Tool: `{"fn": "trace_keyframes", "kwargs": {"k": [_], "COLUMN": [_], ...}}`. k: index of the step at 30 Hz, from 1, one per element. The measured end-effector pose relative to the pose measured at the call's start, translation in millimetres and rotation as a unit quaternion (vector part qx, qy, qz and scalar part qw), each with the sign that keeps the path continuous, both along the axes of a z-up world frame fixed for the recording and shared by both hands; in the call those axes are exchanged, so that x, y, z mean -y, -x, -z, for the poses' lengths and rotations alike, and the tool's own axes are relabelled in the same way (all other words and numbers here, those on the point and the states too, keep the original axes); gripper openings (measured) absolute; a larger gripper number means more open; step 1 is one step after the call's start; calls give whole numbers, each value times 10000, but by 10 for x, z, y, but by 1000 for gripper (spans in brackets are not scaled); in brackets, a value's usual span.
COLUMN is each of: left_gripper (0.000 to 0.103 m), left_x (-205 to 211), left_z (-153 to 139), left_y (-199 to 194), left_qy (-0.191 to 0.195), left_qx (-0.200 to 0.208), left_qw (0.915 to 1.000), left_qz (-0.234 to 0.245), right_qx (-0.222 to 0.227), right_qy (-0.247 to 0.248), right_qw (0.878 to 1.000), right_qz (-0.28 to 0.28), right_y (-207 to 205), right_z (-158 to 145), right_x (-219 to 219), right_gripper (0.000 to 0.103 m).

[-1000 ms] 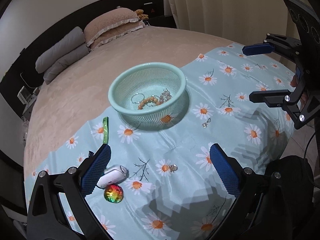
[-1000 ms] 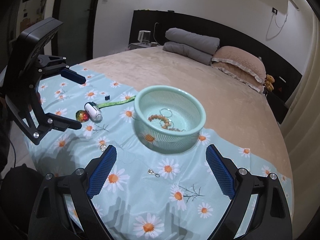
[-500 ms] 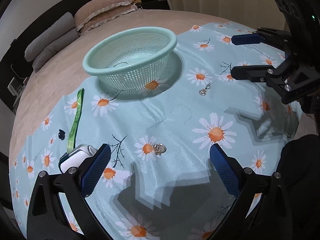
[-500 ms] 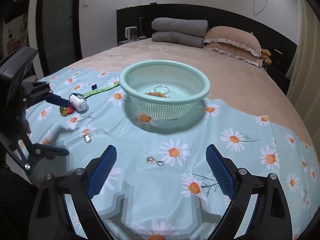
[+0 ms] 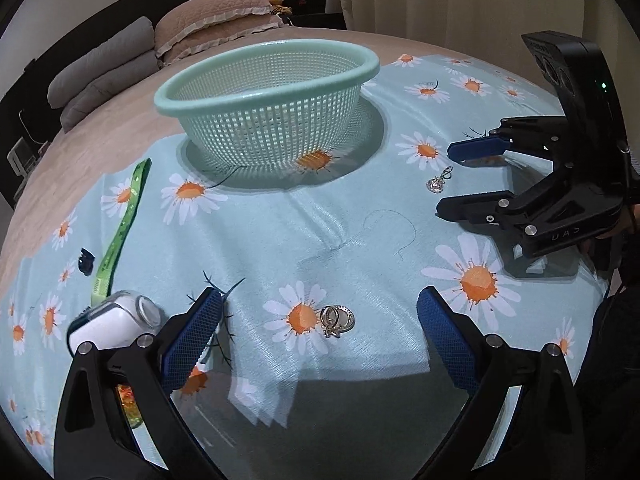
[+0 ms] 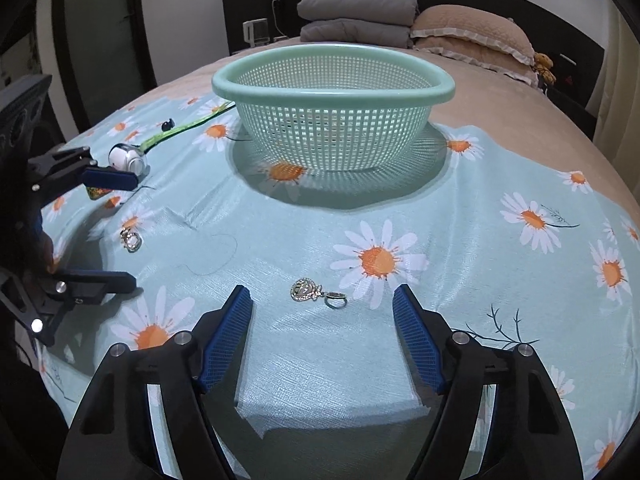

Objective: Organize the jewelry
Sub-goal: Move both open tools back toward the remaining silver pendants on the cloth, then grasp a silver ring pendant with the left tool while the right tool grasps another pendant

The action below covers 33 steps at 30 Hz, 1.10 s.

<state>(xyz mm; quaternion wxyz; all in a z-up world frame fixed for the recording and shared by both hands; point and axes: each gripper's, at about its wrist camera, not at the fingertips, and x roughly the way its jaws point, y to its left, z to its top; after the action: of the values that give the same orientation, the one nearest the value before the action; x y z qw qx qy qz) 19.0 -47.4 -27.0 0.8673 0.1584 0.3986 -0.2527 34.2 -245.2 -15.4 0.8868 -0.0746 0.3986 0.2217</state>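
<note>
Silver pendant lying between wide-open, empty right gripper, ready for pinching; left gripper, equally spread, straddling ring charm.

You are working with two matching tools: the left gripper and right gripper are showing matte black angular frames, silver round screws at the joints, and blue cross-hatched pads. The right unit's body is carrying faint "DAS" lettering and a green indicator light.
</note>
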Motion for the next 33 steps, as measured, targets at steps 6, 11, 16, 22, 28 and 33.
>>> {"fn": "trace_keyframes", "kwargs": {"k": [6, 11, 16, 22, 28, 33], "left_gripper": [98, 97, 75, 44, 15, 11], "left_x": [-98, -18, 3, 32, 16, -136], "left_z": [145, 132, 83, 46, 9, -39], "left_y": [-72, -60, -128, -72, -10, 42], "left_qy": [573, 451, 502, 348, 179, 386], "left_qx": [-191, -134, -108, -34, -24, -301], "left_qw": [9980, 9985, 9977, 9986, 9990, 9977], "left_qz": [-204, -289, -451, -402, -413, -470], "right_qx": [-271, -227, -223, -247, -233, -288], "right_qy": [-217, -208, -222, -315, -380, -605], "right_qw": [9993, 9989, 9989, 9989, 9986, 9972], "right_qz": [160, 362, 340, 256, 286, 342], "right_y": [-89, -80, -82, -66, -35, 32], "right_z": [61, 53, 45, 50, 43, 38], "right_x": [13, -30, -54, -76, -59, 24], "right_gripper": [71, 54, 32, 15, 14, 14]}}
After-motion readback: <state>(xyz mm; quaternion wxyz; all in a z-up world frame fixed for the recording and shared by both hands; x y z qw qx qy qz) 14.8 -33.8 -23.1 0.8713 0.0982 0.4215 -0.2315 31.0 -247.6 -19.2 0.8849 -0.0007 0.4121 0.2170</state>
